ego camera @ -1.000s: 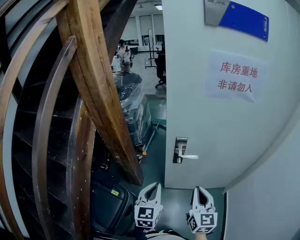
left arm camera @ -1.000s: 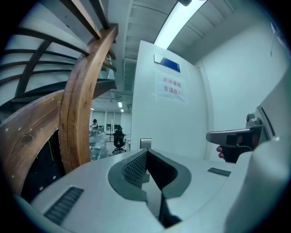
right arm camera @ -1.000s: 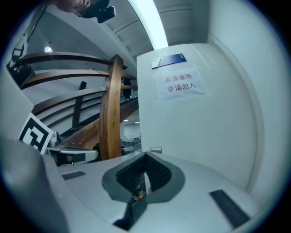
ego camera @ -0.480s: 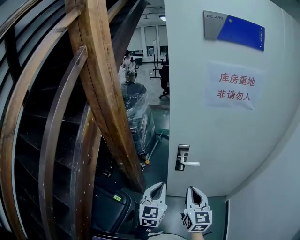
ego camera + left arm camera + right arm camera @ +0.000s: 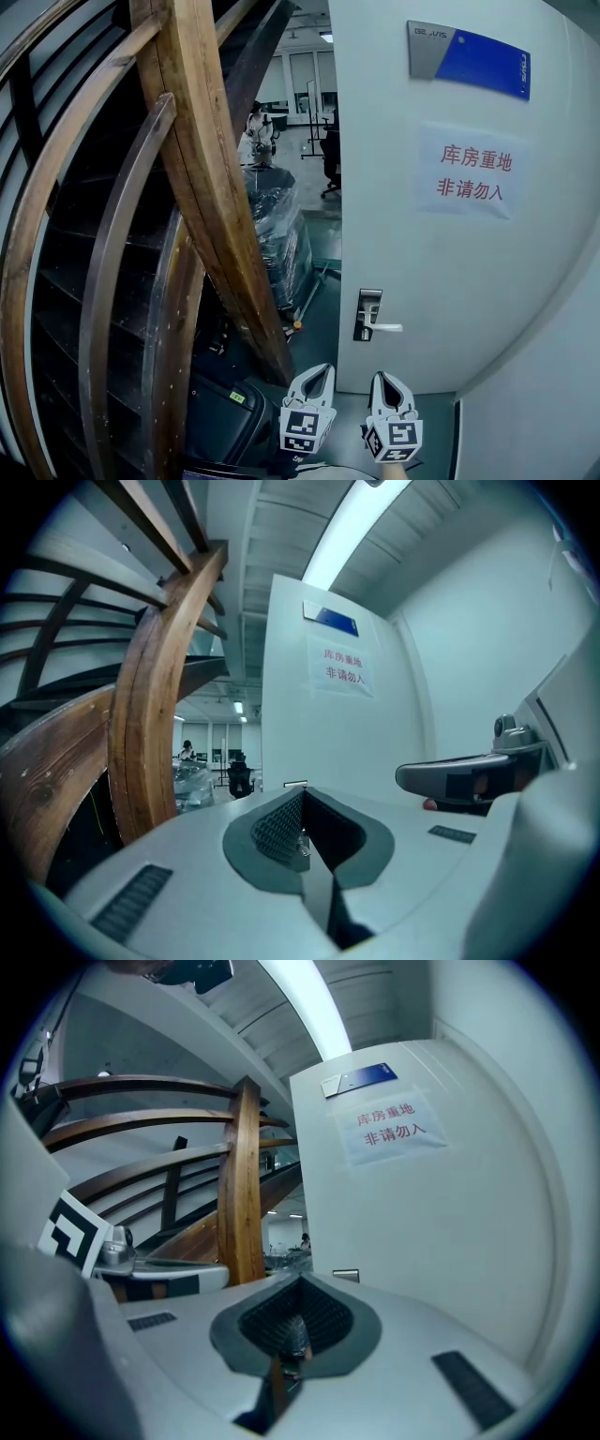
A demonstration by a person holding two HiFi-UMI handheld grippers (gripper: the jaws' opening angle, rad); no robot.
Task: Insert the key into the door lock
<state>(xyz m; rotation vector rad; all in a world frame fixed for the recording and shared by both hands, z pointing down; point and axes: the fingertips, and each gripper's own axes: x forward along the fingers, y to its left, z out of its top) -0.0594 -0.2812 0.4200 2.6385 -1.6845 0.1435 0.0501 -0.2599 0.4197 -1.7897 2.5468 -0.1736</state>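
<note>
- Head view: left gripper (image 5: 315,377) and right gripper (image 5: 386,382) are held below the door lock (image 5: 367,314), apart from it
- Right jaws are pinched shut on a small silvery key (image 5: 296,1333)
- Left jaws are closed, empty

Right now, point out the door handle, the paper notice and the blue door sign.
door handle (image 5: 384,327), head view, on the lever.
paper notice (image 5: 473,173), head view, middle of the sheet.
blue door sign (image 5: 483,64), head view, on its blue part.
</note>
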